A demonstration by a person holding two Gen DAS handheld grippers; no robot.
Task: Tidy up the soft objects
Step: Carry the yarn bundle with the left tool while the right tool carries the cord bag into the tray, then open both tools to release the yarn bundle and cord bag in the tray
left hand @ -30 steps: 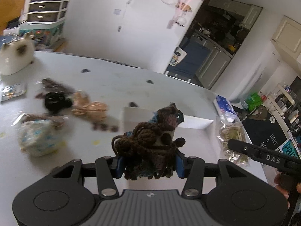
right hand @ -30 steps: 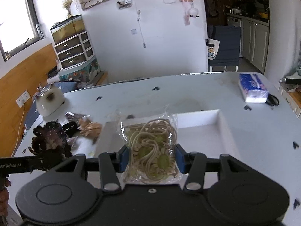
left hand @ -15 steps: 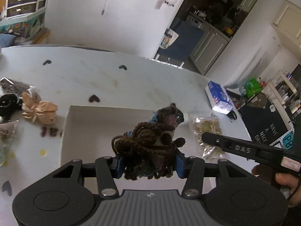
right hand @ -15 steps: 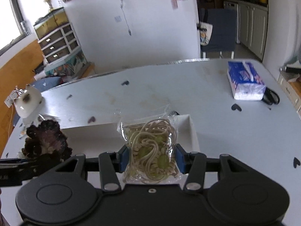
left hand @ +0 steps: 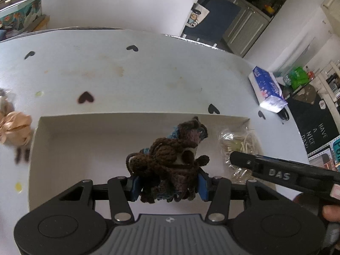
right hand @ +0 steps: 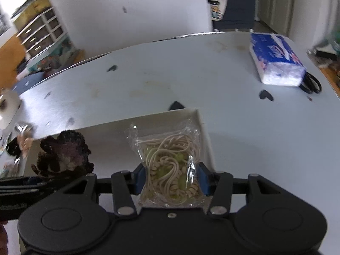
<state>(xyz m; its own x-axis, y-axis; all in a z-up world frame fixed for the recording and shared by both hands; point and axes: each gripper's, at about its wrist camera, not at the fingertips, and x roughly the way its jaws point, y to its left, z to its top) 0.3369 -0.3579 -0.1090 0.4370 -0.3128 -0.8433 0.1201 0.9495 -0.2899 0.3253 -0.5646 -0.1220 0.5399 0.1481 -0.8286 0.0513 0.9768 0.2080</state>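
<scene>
Your left tongs (left hand: 169,186) clamp a brown crocheted toy (left hand: 170,159), your right tongs (right hand: 172,180) pinch a clear bag of cream cords (right hand: 170,163) — both hang over the white tray (left hand: 85,114) on the counter (left hand: 148,74), tissue pack (right hand: 276,59) beyond right.

brown crochet toy (left hand: 170,161), white tray (left hand: 85,119)

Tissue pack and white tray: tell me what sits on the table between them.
Right wrist view: only black heart marks on bare table between tissue pack and white tray.
</scene>
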